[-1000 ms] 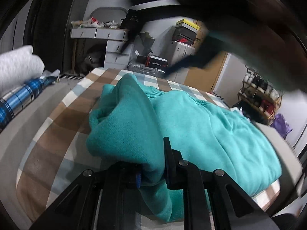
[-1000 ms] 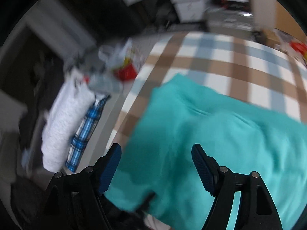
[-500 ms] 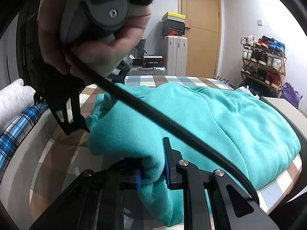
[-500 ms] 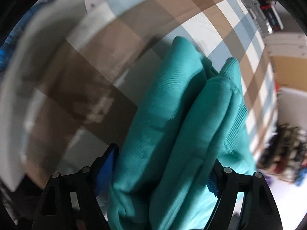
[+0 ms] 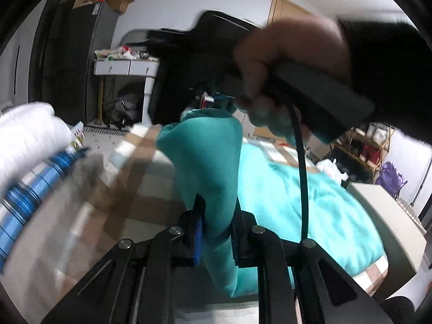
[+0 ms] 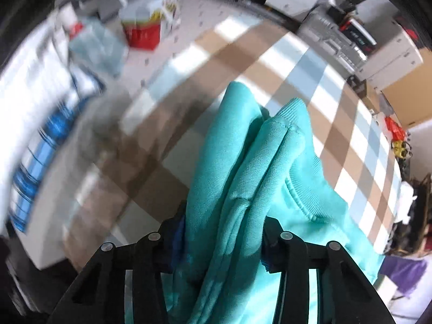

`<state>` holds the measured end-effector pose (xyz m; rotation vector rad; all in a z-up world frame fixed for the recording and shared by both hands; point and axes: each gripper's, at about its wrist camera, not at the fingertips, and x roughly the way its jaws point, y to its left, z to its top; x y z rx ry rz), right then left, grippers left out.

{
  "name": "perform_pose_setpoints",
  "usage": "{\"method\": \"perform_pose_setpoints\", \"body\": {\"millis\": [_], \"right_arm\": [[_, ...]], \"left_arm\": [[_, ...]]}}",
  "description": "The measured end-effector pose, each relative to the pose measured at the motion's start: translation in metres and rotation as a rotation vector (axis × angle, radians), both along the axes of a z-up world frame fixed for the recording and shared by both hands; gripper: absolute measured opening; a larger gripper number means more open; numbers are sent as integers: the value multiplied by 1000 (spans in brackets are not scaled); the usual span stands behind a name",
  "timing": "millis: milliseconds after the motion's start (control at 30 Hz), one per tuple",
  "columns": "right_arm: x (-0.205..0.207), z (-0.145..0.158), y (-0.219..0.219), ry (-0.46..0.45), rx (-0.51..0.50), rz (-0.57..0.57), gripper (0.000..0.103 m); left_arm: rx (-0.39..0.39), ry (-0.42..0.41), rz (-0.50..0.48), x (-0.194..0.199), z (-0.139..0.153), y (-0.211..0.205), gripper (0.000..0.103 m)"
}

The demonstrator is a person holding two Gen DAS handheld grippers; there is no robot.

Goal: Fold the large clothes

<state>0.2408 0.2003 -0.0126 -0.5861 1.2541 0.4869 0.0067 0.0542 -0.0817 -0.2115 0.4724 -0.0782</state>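
Note:
A teal sweatshirt (image 5: 310, 202) lies on a bed with a brown, white and blue checked cover (image 5: 129, 197). My left gripper (image 5: 217, 229) is shut on a fold of it, and that fold stands up as a taut column. At the top of the column a hand (image 5: 291, 54) holds my right gripper over the cloth. In the right wrist view my right gripper (image 6: 222, 237) points down at the bed. Its jaws are closing, and bunched layers of the sweatshirt (image 6: 270, 162) fill the gap and touch both pads.
Folded white and blue-plaid textiles (image 5: 27, 145) lie along the bed's left side. On the floor beyond stand a red-and-white bag (image 6: 145, 24), white drawers (image 5: 127, 67) and a silver suitcase (image 6: 337, 43). A shoe rack (image 5: 370, 145) is at the right.
My right gripper came down over the bunched edge and narrowed onto it. My left gripper rose with its fold, which now stands pulled up between the two grippers.

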Motion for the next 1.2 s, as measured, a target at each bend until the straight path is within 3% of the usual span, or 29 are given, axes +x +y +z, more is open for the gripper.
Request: {"method": "perform_pose_setpoints", "body": {"millis": [133, 233, 367, 433, 567, 733, 967, 1033, 1133, 1167, 1200], "right_arm": [[1, 49, -2, -12, 216, -11, 42], [-4, 88, -29, -9, 408, -11, 42], [-11, 130, -121, -45, 698, -46, 42], [-10, 126, -178, -63, 797, -96, 42], [-5, 91, -275, -62, 864, -234, 42], [-1, 32, -348, -37, 887, -344, 41], [1, -25, -395, 36, 963, -439, 41], [-2, -44, -401, 56, 972, -461, 41], [-7, -66, -411, 86, 1025, -481, 41], [-9, -71, -416, 89, 1051, -489, 41], [-12, -74, -420, 91, 1067, -497, 41]], "left_arm": [[24, -52, -26, -11, 48, 16, 11], [123, -109, -85, -23, 78, -7, 11], [269, -150, -245, -31, 100, -73, 11], [344, -141, -322, -36, 95, -106, 11], [466, -64, -433, -39, 70, -153, 11], [549, 34, -509, -52, 48, -154, 11], [592, 147, -602, -45, 51, -148, 11], [509, 175, -670, -54, 66, -134, 11], [272, 200, -750, -64, 107, -94, 12], [243, 195, -750, -67, 116, -84, 13], [243, 170, -709, -68, 133, -68, 21]]}}
